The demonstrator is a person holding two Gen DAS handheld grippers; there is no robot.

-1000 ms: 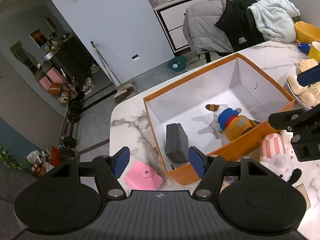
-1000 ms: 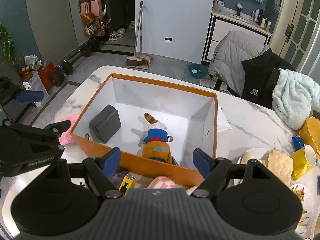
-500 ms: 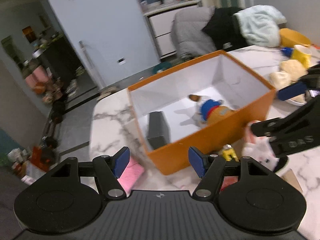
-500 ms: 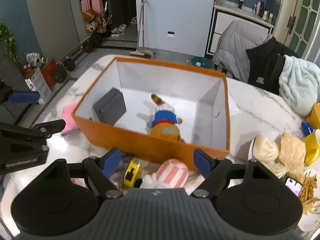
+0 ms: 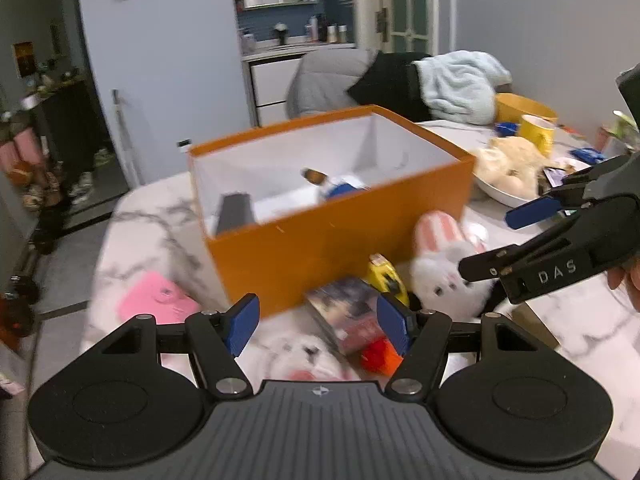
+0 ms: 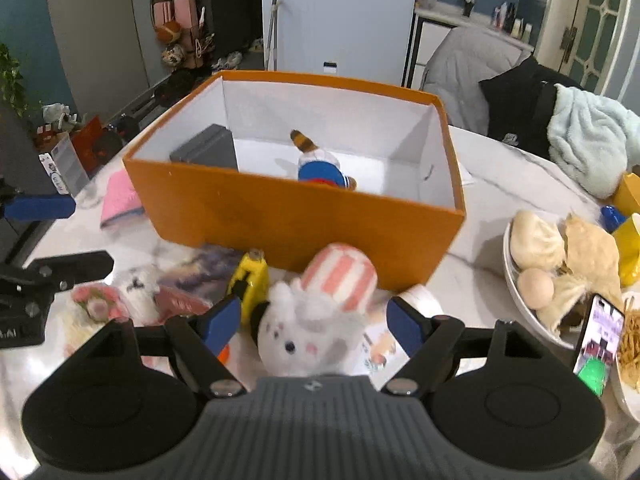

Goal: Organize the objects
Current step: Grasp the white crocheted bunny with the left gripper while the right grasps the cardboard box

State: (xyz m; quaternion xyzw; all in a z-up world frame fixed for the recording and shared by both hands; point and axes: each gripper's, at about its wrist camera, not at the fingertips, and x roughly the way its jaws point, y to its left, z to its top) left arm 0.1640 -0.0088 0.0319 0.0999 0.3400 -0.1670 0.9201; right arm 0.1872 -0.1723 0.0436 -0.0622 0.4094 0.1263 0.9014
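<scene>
An orange box (image 5: pixel 340 232) (image 6: pixel 288 216) stands on the marble table and holds a grey case (image 6: pixel 208 152) and a blue-shirted plush (image 6: pixel 320 168). In front of it lie a white bunny plush with pink striped ears (image 6: pixel 316 320) (image 5: pixel 444 264), a yellow tape measure (image 6: pixel 250 280) (image 5: pixel 386 276), a book (image 5: pixel 348 312), a small white plush (image 5: pixel 296 354) and a pink item (image 5: pixel 160 300). My right gripper (image 6: pixel 314 322) is open, its fingers either side of the bunny. My left gripper (image 5: pixel 318 320) is open and empty above the book.
A plate of buns (image 6: pixel 536 256), a phone (image 6: pixel 596 344), a yellow mug (image 5: pixel 536 132) and a yellow bowl (image 5: pixel 524 106) sit at the table's right. A chair draped with clothes (image 5: pixel 400 80) stands behind. The table edge and floor lie to the left.
Both grippers have pulled back and dropped low from above the box to the objects in front of it. The right gripper now straddles the bunny plush.
</scene>
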